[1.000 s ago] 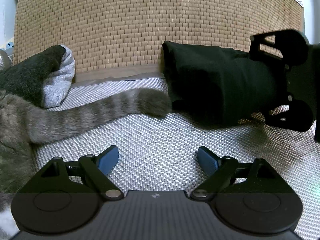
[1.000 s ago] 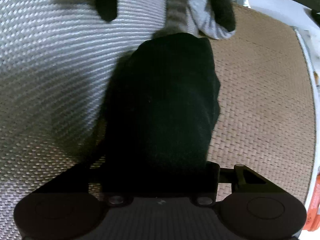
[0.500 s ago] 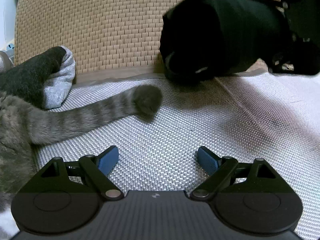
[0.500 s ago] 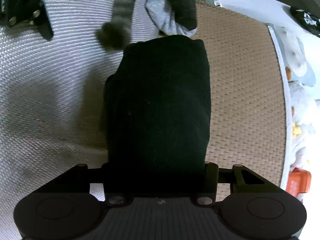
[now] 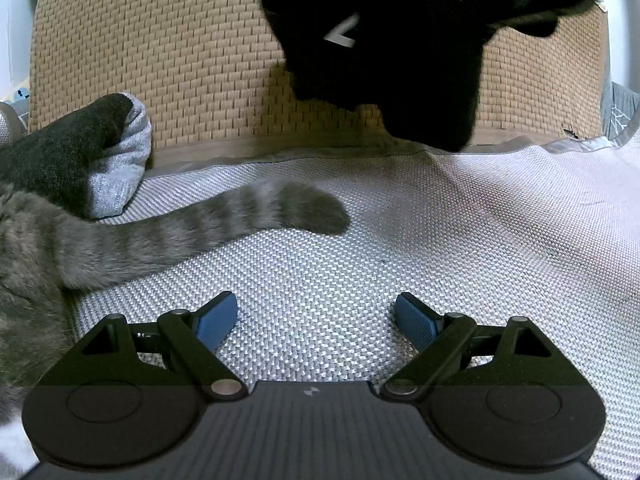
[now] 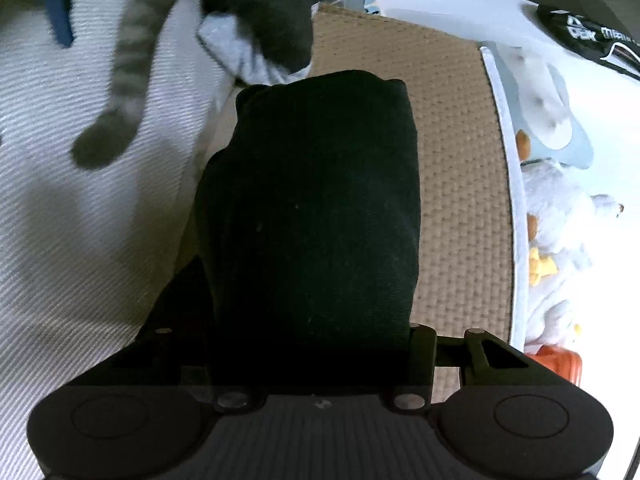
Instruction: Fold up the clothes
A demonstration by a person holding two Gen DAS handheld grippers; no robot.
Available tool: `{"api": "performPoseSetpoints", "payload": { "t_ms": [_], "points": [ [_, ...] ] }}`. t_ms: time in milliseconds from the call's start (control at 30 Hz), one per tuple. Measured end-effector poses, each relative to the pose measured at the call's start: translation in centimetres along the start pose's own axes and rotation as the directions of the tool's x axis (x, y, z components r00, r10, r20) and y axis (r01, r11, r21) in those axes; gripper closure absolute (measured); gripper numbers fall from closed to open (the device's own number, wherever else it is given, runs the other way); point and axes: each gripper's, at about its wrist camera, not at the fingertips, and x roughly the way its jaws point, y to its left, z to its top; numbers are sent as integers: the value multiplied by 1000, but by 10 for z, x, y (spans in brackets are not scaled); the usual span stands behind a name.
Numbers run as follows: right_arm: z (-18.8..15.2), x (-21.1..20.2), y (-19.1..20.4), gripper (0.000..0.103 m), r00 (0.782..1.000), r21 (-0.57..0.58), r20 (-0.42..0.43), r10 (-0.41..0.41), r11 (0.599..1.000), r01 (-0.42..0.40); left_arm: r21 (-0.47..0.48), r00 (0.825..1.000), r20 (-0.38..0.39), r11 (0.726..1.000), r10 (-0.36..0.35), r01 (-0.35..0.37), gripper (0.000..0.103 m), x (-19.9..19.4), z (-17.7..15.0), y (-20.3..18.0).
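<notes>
A folded black garment (image 6: 312,216) fills the middle of the right wrist view, and my right gripper (image 6: 316,340) is shut on its near end, fingers hidden under the cloth. The same black garment (image 5: 400,48) hangs in the air at the top of the left wrist view, above the seam between the tan mat and the white mat. My left gripper (image 5: 316,320) rests low over the white woven mat (image 5: 460,248), its blue pads wide apart and open with nothing between them. A folded dark-grey and light-grey garment (image 5: 80,156) lies at the left on the tan mat's edge.
A grey striped cat lies at the left; its tail (image 5: 224,224) stretches across the white mat ahead of my left gripper. The tan woven mat (image 5: 168,60) lies beyond. Plush toys (image 6: 560,220) and an orange object (image 6: 556,364) sit past the tan mat's right edge.
My right gripper has lifted the black garment off the white mat and carried it up and over the tan mat. The cat's tail tip shifted. My left gripper stayed still.
</notes>
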Motion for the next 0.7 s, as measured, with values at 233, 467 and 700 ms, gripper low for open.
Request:
{"api": "performPoseSetpoints", "payload": {
  "t_ms": [233, 467, 700],
  "points": [
    [65, 60, -24, 50, 999, 4, 33, -22, 1000, 21, 1, 1000, 4, 1000, 0, 0, 13, -2, 1, 1],
    [93, 77, -44, 50, 996, 6, 67, -52, 999, 52, 0, 1000, 5, 1000, -2, 2, 13, -3, 1, 1],
    [124, 91, -63, 50, 991, 12, 109, -84, 996, 83, 2, 1000, 5, 1000, 0, 0, 13, -3, 2, 1]
  ]
}}
